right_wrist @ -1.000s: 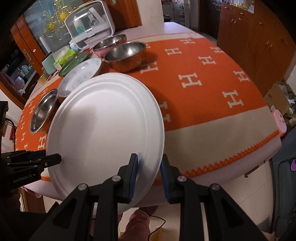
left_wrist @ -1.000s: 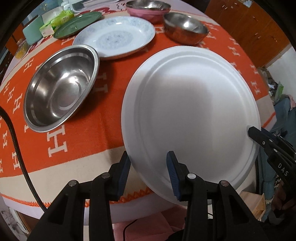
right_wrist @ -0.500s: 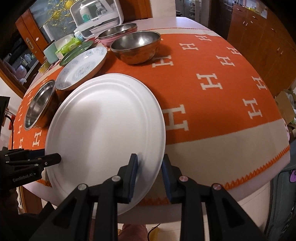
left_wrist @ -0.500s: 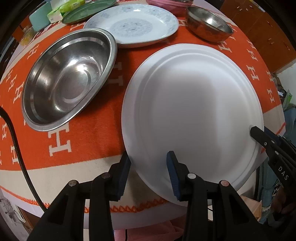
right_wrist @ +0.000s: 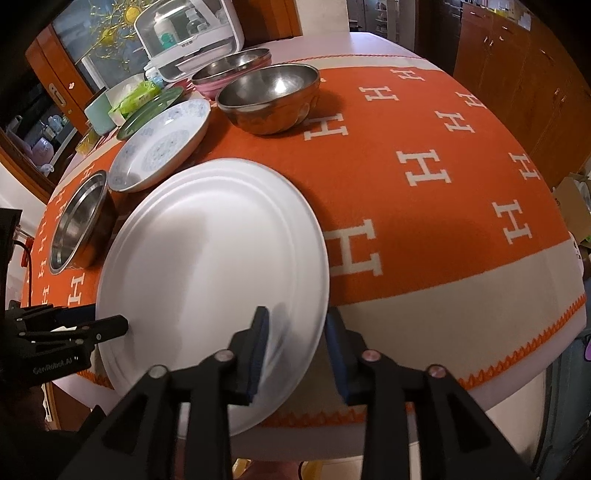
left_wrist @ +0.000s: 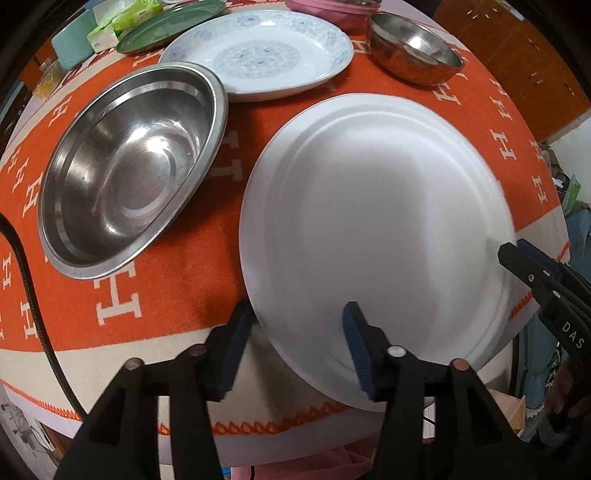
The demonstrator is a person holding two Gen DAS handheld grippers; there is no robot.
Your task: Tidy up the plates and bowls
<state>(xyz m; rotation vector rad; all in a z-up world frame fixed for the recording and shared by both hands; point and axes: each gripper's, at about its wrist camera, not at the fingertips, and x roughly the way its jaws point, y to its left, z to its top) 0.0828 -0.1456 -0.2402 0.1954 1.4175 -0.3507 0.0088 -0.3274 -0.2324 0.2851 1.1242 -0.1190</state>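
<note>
- White plate (left_wrist: 376,221) lies face up at the table's near edge, rim overhanging at 6 o'clock.
- Left gripper (left_wrist: 295,332) and right gripper (right_wrist: 295,332), jaws just opening, straddle its rim unclamped.
- Beyond: three steel bowls, one patterned plate (left_wrist: 258,55), one green plate (left_wrist: 170,22).

cloth pattern: white letter "H" repeats all over the orange tablecloth (right_wrist: 424,122), also seen in the left wrist view (left_wrist: 118,306)
right gripper body: white letters "DAS" on the black right gripper (left_wrist: 517,254), cut off at the frame edge, likely part of a longer word
left gripper body: "GenRobot.AI" in pale print on the black left gripper (right_wrist: 107,326), small, blurry
green packet: print on the green packet (right_wrist: 138,94) unreadable
</note>
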